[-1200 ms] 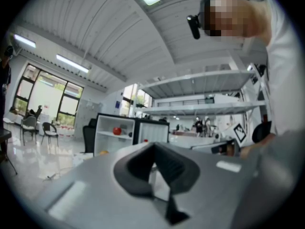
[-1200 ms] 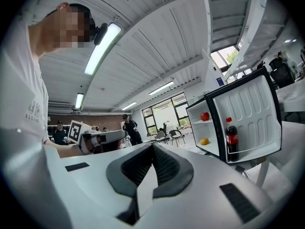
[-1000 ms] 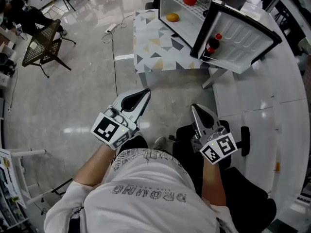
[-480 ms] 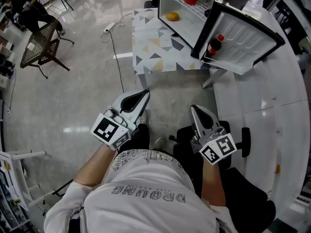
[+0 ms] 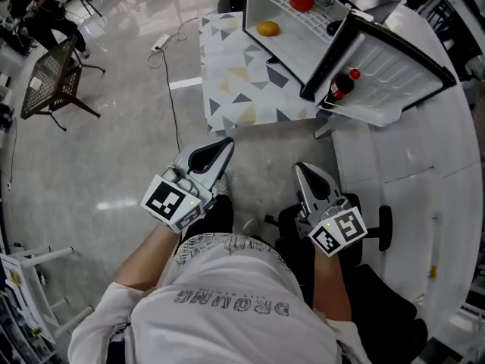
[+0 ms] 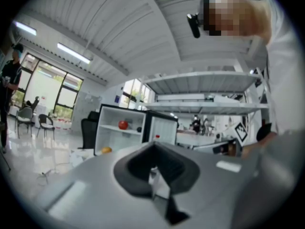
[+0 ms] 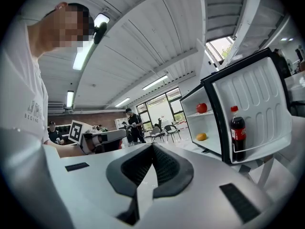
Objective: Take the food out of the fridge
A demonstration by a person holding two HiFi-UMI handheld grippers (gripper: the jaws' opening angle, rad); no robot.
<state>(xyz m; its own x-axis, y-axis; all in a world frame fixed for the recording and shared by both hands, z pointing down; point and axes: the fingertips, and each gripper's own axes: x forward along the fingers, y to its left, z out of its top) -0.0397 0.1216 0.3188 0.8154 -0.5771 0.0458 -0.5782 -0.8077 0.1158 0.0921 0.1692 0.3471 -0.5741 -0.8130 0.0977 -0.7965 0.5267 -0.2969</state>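
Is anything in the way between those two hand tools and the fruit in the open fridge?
Nothing visible. The white fridge door stands open, so the red round fruit and the orange fruit are exposed. Only floor and the triangle-patterned table top lie between them and the left tool and right tool.

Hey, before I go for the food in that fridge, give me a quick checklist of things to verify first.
1. Fridge door open: ok, swung wide.
2. Food in sight: ok, red fruit up top, orange fruit lower down, bottle in the door.
3. Left gripper empty: ok, nothing between its jaws.
4. Right gripper empty: ok, nothing between its jaws.
5. Jaws open for a grasp: not ok, both pairs are shut.
6. Grippers at the fridge: not ok, both well short of it.
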